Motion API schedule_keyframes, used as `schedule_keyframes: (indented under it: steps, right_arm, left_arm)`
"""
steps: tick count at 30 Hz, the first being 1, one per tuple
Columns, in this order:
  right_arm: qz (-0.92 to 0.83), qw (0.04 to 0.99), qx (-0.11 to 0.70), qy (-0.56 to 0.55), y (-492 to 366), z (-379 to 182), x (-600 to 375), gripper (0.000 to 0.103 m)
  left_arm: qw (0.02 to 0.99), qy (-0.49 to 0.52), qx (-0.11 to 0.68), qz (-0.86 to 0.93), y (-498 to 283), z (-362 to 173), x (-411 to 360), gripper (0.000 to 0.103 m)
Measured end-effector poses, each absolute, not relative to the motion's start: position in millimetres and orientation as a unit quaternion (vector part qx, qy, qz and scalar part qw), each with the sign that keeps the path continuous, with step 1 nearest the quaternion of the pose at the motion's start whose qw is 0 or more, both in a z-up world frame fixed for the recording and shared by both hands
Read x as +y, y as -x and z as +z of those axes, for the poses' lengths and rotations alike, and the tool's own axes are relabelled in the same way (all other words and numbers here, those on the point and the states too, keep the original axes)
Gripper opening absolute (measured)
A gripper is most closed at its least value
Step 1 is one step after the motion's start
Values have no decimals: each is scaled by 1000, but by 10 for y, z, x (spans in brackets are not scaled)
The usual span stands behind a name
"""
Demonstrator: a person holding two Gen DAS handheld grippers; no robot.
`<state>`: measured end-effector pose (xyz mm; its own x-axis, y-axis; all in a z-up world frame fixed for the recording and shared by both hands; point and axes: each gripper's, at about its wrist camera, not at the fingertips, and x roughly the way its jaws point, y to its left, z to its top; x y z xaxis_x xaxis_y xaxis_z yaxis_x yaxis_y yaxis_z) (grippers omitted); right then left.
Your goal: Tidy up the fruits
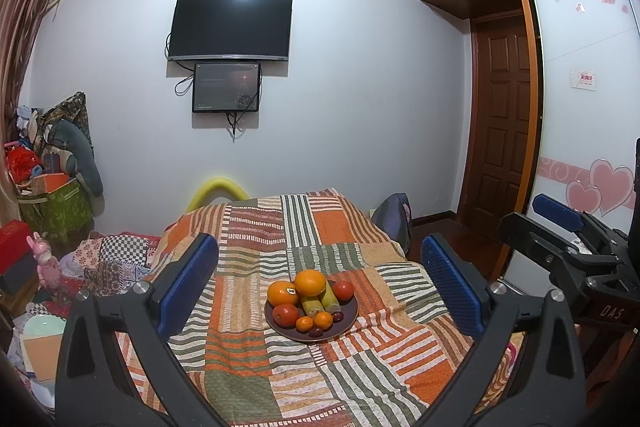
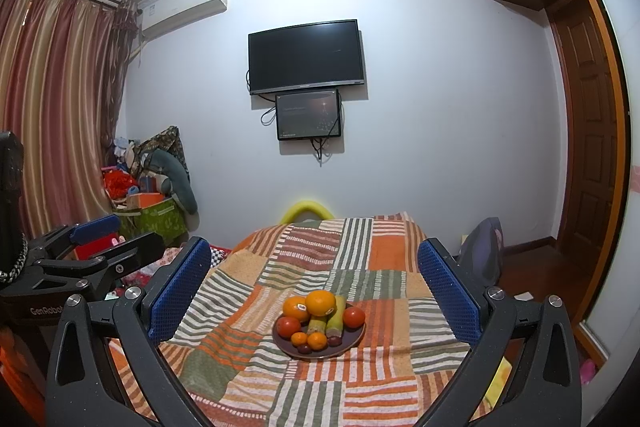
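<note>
A dark round plate point(image 1: 349, 323) point(image 2: 356, 343) sits on a striped patchwork cloth point(image 1: 256, 355) point(image 2: 240, 367). It holds two big oranges point(image 1: 310, 282) point(image 2: 320, 303), red tomatoes point(image 1: 285, 314) point(image 2: 354, 317), small mandarins point(image 1: 322, 320) point(image 2: 317, 341), two green-yellow cut stalks point(image 1: 329, 297) point(image 2: 336, 315) and dark plums point(image 1: 338, 315) point(image 2: 304, 348). My left gripper point(image 1: 320, 287) is open and empty, held back above the cloth, with the plate between its blue pads. My right gripper point(image 2: 316, 291) is open and empty, likewise framing the plate. It also shows at the right of the left wrist view point(image 1: 568, 227).
The cloth covers a table whose far edge meets a yellow foam arch point(image 1: 218, 187). Boxes and bags point(image 1: 52, 199) pile up at the left wall. A backpack point(image 1: 394, 215) stands at the right of the table, before a wooden door point(image 1: 504, 131). A TV point(image 1: 230, 27) hangs on the wall.
</note>
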<state>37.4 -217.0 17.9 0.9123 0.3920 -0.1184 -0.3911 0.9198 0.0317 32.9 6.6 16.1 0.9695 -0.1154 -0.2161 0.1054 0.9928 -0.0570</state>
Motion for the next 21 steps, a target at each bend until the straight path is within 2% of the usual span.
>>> schedule_keyframes:
  steps: [21]
  right_arm:
    - [199, 978, 65, -4, -360, 214, -2140, 103]
  left_arm:
    - [991, 19, 115, -61, -337, 132, -1, 103]
